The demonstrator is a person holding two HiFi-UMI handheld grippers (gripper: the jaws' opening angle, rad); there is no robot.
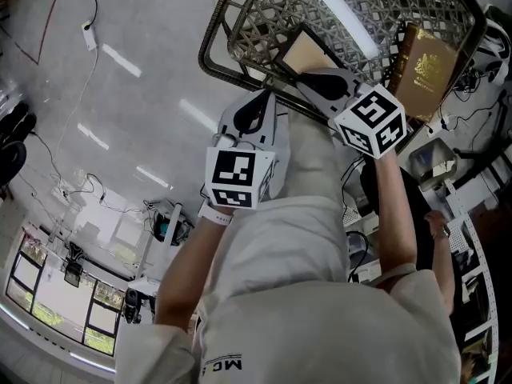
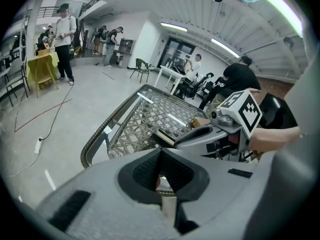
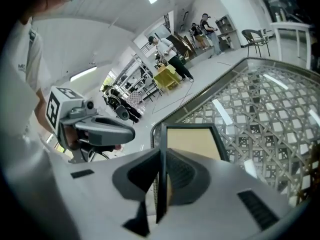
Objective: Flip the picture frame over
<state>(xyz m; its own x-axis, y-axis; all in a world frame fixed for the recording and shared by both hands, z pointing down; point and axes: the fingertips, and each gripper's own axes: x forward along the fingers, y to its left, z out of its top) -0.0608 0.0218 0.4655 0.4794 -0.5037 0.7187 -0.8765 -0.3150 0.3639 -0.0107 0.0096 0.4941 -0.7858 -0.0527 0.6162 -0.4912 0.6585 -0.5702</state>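
Note:
The picture frame (image 1: 308, 54) has a black rim and a tan panel, and it stands tilted over the wire mesh basket (image 1: 264, 22). My right gripper (image 1: 310, 78) is shut on the frame's near edge. In the right gripper view the thin black rim (image 3: 161, 149) runs straight between the pads, and the tan panel (image 3: 192, 141) stretches away over the mesh (image 3: 260, 114). My left gripper (image 1: 258, 109) hovers just left of it at the basket's near rim, jaws together and holding nothing. From the left gripper view (image 2: 161, 173) the right gripper (image 2: 186, 135) and a corner of the frame (image 2: 164, 135) show ahead.
A brown book (image 1: 428, 58) with a gold crest leans at the basket's right side. Cables and a power strip (image 1: 90, 34) lie on the floor to the left. People (image 2: 64, 31), chairs and tables stand far back in the hall.

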